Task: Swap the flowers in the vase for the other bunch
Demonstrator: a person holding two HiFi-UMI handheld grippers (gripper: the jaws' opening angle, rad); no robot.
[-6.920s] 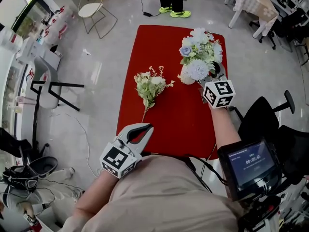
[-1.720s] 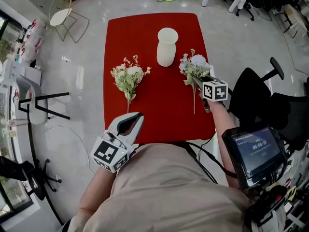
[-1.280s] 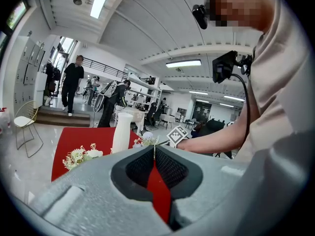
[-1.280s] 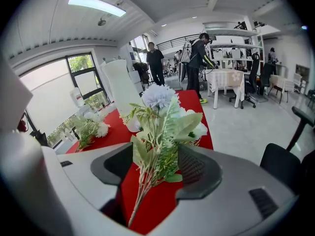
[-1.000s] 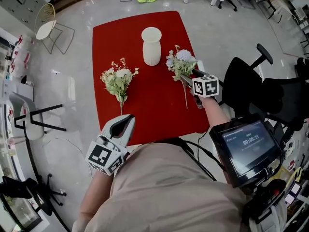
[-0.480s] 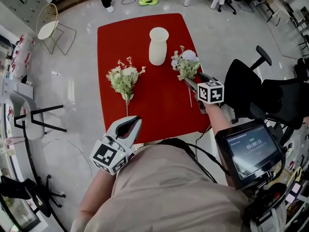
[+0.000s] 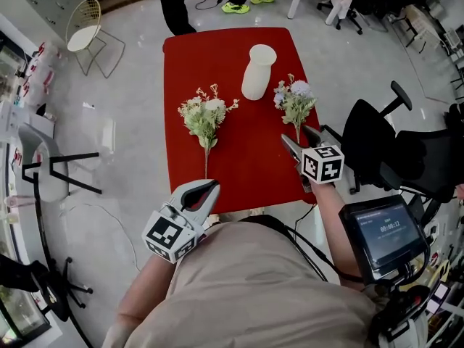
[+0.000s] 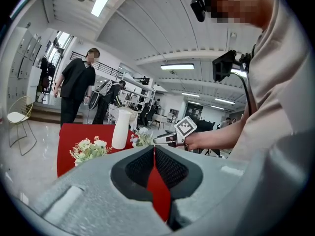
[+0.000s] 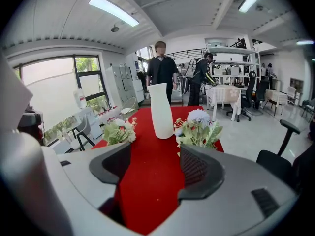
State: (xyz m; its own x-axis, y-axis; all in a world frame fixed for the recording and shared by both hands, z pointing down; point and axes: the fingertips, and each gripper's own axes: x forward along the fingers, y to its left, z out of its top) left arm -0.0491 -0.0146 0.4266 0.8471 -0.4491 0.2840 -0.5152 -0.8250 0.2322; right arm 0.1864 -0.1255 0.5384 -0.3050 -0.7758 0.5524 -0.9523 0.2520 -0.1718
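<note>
The empty white vase (image 7: 259, 72) stands upright at the far middle of the red table (image 7: 239, 165). The lilac-and-white bunch (image 7: 295, 101) lies flat to the vase's right. My right gripper (image 7: 299, 138) hovers over the bunch's stem end, open, with only red cloth between its jaws in the right gripper view (image 9: 155, 163). The white-and-green bunch (image 7: 205, 114) lies left of the vase. My left gripper (image 7: 208, 189) is shut and empty at the table's near edge, short of that bunch's stem. The left gripper view shows the vase (image 8: 119, 128) and both bunches ahead.
Two people (image 7: 174, 2) stand beyond the table's far end. A black office chair (image 7: 377, 143) is close on the right, and a screen device (image 7: 383, 230) hangs at my right side. A yellow wire chair (image 7: 85, 20) and a black stool (image 7: 58, 165) stand on the left.
The lilac bunch came out of the vase and was laid down to its right. Over the last second my right gripper has drawn back from it and risen, jaws apart.
</note>
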